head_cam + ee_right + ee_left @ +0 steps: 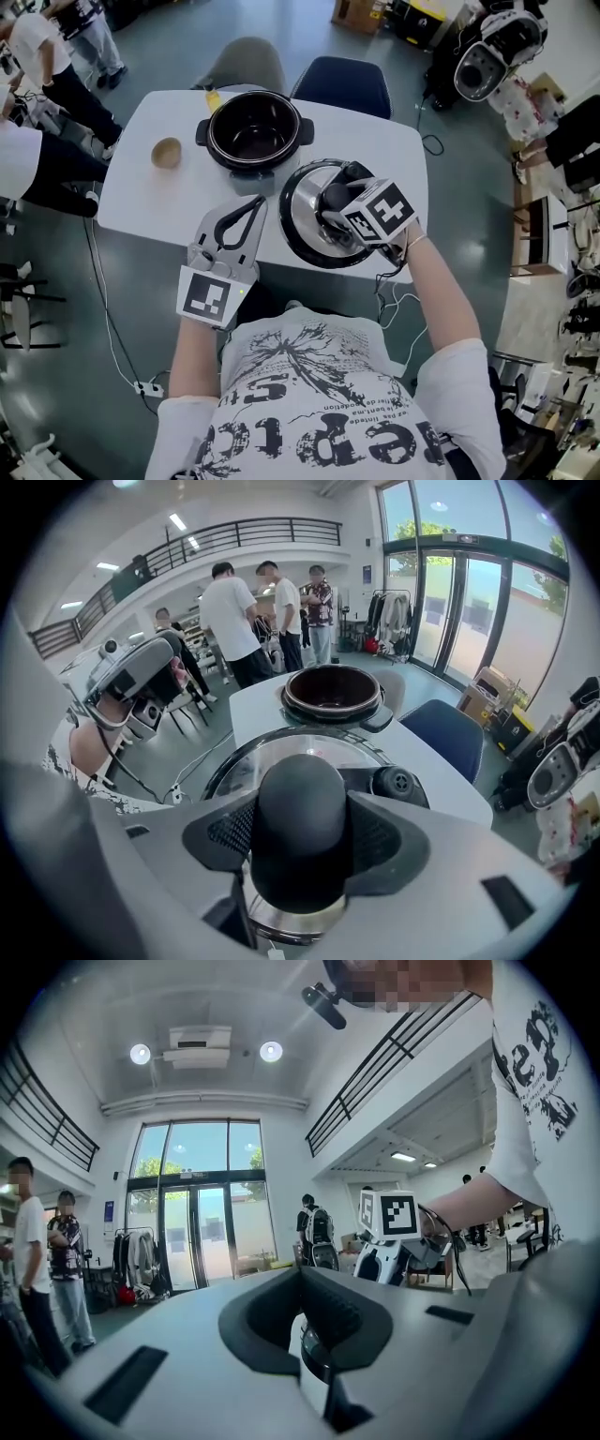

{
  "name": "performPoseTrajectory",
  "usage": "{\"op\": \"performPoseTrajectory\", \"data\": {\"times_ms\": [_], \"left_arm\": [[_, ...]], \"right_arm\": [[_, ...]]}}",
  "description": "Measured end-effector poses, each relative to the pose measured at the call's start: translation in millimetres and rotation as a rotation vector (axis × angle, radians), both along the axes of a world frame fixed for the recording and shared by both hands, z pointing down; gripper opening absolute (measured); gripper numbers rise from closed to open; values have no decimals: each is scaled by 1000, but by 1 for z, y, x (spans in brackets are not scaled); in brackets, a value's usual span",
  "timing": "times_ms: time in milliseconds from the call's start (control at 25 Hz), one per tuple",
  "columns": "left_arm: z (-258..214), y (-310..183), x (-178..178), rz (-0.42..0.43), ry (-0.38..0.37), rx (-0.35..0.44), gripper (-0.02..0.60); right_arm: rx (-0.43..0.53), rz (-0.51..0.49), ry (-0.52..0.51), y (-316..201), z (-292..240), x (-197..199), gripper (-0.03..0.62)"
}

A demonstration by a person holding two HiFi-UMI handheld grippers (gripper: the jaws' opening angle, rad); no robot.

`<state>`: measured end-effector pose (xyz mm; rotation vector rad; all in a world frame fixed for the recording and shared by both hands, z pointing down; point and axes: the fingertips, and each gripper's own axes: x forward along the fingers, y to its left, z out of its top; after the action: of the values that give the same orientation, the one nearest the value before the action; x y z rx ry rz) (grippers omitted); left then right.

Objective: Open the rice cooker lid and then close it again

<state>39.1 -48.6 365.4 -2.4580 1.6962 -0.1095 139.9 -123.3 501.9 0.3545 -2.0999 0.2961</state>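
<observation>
One rice cooker (253, 131) is sitting open on the white table (375, 141), its dark pot bare. Its single lid (305, 225) is hanging off the cooker, just beside it toward the person, over the table's near edge. The right gripper (337, 200) is clamping the lid's black knob (302, 808) between both jaws. The left gripper (255, 204) is hovering beside the lid, its jaws meeting at the tips and gripping nothing. One small brown bowl (167, 152) is lying left of the cooker. Two chairs, one grey (246, 64) and one blue (342, 84), are standing behind the table.
</observation>
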Motion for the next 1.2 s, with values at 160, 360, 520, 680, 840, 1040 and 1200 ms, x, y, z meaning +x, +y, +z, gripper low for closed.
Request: {"op": "performPoseTrajectory", "data": {"times_ms": [160, 360, 520, 680, 840, 1040, 1200], "left_arm": [[7, 3, 7, -6, -4, 5, 14], [8, 6, 3, -12, -16, 3, 14], [-4, -14, -24, -11, -2, 10, 14], [-9, -21, -35, 8, -53, 22, 14], [-14, -38, -64, 15, -69, 31, 14], [-31, -65, -104, 15, -86, 41, 14], [-39, -77, -137, 6, -73, 36, 14]], "right_arm": [[5, -4, 7, 4, 6, 6, 291], [14, 12, -11, 1, 3, 1, 291], [26, 1, -14, -21, -15, -26, 291], [57, -24, -10, -32, -29, -43, 291], [74, -40, -12, -47, -38, -77, 291], [76, -61, -26, -70, -54, -124, 291], [77, -69, -37, -83, -62, -162, 293]]}}
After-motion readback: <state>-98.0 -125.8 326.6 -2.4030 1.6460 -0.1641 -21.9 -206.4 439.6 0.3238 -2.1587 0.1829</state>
